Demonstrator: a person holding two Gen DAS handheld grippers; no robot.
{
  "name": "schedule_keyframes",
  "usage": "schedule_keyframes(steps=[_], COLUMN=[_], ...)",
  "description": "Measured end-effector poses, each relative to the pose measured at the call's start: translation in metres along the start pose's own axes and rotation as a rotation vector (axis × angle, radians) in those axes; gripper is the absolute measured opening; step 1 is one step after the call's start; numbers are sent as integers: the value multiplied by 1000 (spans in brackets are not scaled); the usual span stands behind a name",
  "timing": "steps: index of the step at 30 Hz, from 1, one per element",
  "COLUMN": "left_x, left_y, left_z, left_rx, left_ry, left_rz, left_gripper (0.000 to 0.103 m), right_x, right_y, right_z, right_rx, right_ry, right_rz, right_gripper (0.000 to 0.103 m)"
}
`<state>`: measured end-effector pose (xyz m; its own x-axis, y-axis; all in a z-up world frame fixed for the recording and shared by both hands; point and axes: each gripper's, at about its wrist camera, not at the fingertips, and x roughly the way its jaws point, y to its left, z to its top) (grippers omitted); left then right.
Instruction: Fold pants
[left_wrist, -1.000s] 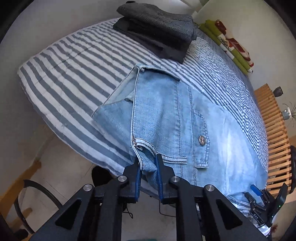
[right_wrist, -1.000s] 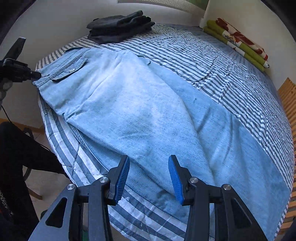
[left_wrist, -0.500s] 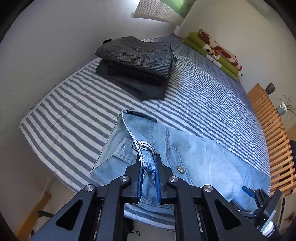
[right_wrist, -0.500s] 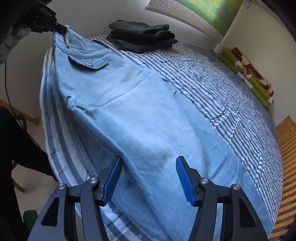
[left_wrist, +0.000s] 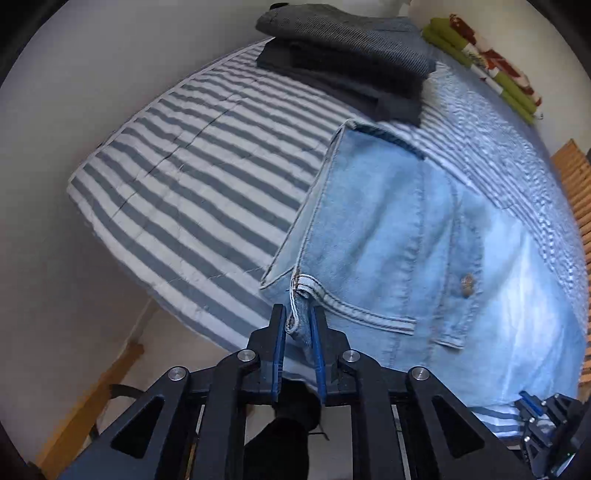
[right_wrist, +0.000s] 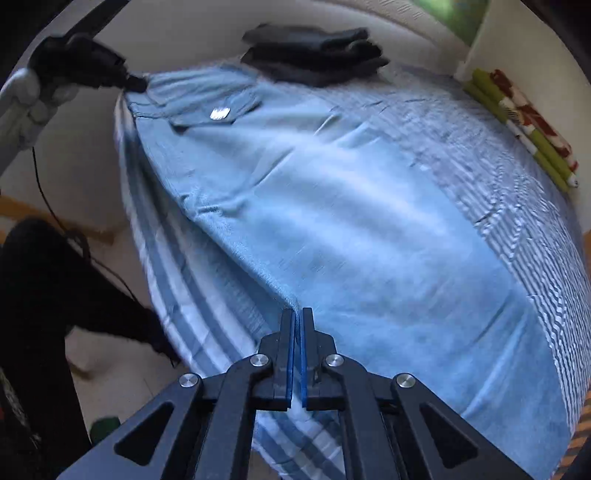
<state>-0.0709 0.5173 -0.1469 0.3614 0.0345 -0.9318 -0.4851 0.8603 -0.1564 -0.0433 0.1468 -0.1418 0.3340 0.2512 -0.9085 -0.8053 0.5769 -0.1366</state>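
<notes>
Through the left wrist camera, I saw my left gripper (left_wrist: 298, 325) clamped on the waistband corner of the pale blue jeans (left_wrist: 399, 236). A bunched fold of denim sat between the blue pads (left_wrist: 280, 347) and touched both of them, and the jaws were easing apart slightly while still pinching the cloth. The jeans lay on the striped bed cover (left_wrist: 192, 177), waistband toward the bed's near corner, with a buttoned back pocket (left_wrist: 467, 286) facing up. Beyond the waistband, a stack of folded dark clothes (left_wrist: 351, 62) rested on the cover, close to the jeans; whether they touched I could not tell. A rolled green and red blanket (left_wrist: 491, 70) lay along the far wall. At the lower right edge I caught part of my right gripper (left_wrist: 546, 424), too cropped to read there.

Through the right wrist camera, my right gripper (right_wrist: 298, 321) had its jaws clenched nearly together on the near edge of a trouser leg, at a raised crease in the jeans (right_wrist: 351, 229); a thin ridge of fabric ran into the narrow gap between the pads. The leg stretched away across the bed to the waistband, where the left gripper (right_wrist: 136, 83) held the corner. The picture was smeared with motion. The dark stack (right_wrist: 314, 51) sat behind the waistband, and a person's dark trouser leg (right_wrist: 37, 295) stood beside the bed at the left.
</notes>
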Motion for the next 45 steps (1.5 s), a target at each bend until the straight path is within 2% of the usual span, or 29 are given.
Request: schedule_keyframes(steps=[2,3,5,7,9,12,16,18,22,25,28,30,32,33,36,38,40,42,44,45], left_x=[-13,-24,-53,-81,-106,-124,-106,-88,-48,-21,12,13,10,9,7,5,-6,-20,-35,-41], left_y=[-1,-3,-13,-27,-43,-85,-174,-224,-320,-381,-409,-411,-409,-407,-401,-395,-385,-374,-364,-357], left_z=[1,4,12,19,22,23,0,-22,-83,-129,-171,-181,-177,-174,-166,-156,-141,-118,-95,-83], left_rx=[-15,-18,11,57,78,181,376,490,708,862,980,1004,994,977,970,943,899,844,796,775], left_ry=[-52,-87,-171,-246,-301,-340,-274,-217,-104,-30,67,28,69,84,87,96,75,33,-26,-53], left_rz=[-1,18,51,64,38,-30,-181,-254,-377,-416,-357,-348,-356,-356,-328,-344,-363,-375,-366,-356], left_gripper=[19,20,24,30,34,35,35,35,35,35,35,36,36,36,36,36,36,36,38,39], right_x=[5,0,-17,-42,-66,-95,-122,-134,-155,-172,-184,-186,-184,-181,-166,-153,-134,-129,-137,-143], right_y=[11,9,-4,-24,-55,-116,-200,-235,-290,-323,-356,-372,-386,-393,-401,-400,-398,-393,-390,-387], right_z=[-10,-12,-17,-25,-36,-71,-144,-187,-272,-330,-383,-411,-433,-442,-458,-462,-458,-444,-423,-408], right_rx=[-48,-43,-1,48,138,324,613,745,983,1100,1215,1274,1312,1332,1368,1370,1320,1236,1188,1165], right_ry=[7,12,-1,-53,-99,-141,-136,-112,-58,-13,21,43,53,56,68,81,149,203,190,155], right_rz=[-20,27,119,140,122,40,-105,-211,-299,-429,-462,-456,-452,-437,-389,-379,-366,-447,-508,-501], right_gripper=[10,22,33,34,34,34,34,34,34,34,34,34,35,38,41,41,41,41,41,41])
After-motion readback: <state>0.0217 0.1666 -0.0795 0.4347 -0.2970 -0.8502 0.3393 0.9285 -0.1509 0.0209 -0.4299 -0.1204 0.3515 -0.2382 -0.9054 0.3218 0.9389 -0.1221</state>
